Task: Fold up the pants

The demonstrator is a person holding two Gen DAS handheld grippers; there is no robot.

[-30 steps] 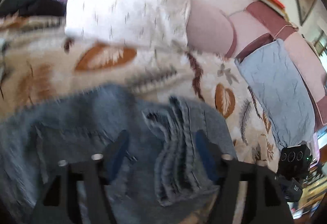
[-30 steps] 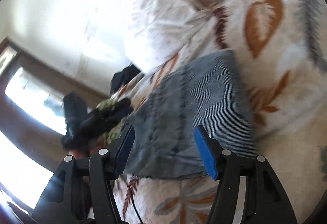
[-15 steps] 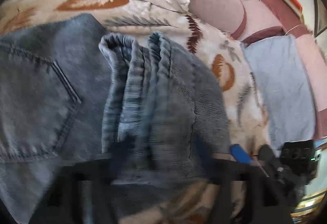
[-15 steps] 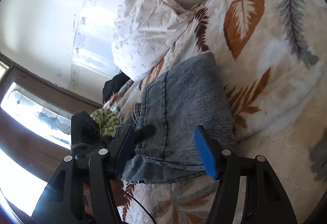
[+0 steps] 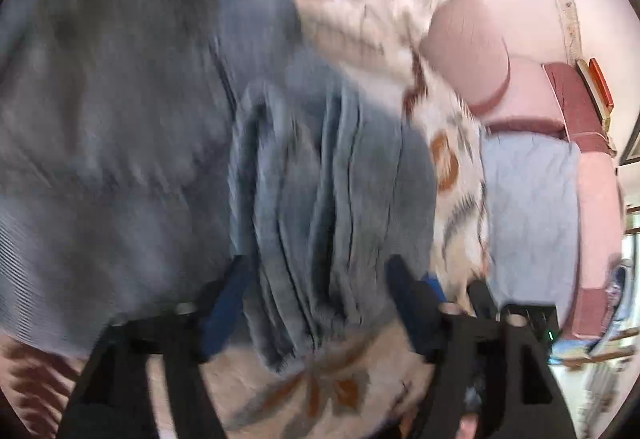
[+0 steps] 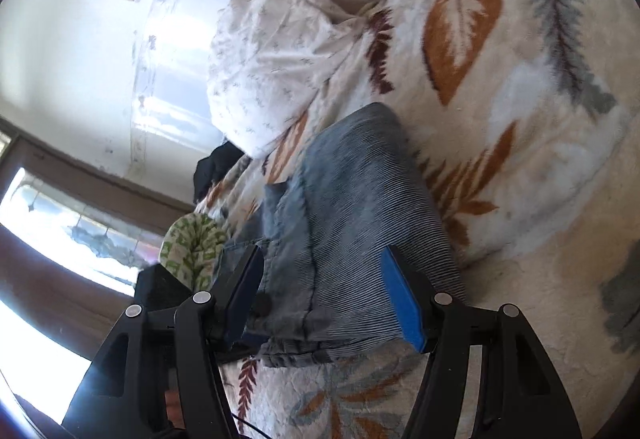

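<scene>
Left gripper [image 5: 316, 291] mid-opening, jaws wide around the bunched leg ends of the grey jeans [image 5: 328, 207], pads not clearly pressing. Blurry view. Right gripper [image 6: 320, 295] spread too, hovering over the folded end of the jeans [image 6: 352, 199] straight ahead on the leaf-print blanket [image 6: 520, 119]. White pillow [image 6: 276, 71] further beyond.

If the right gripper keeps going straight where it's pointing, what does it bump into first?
Most likely the folded grey-blue denim pants, lying right between its open fingers on the leaf-patterned cream blanket. Depth is hard to judge.
</scene>
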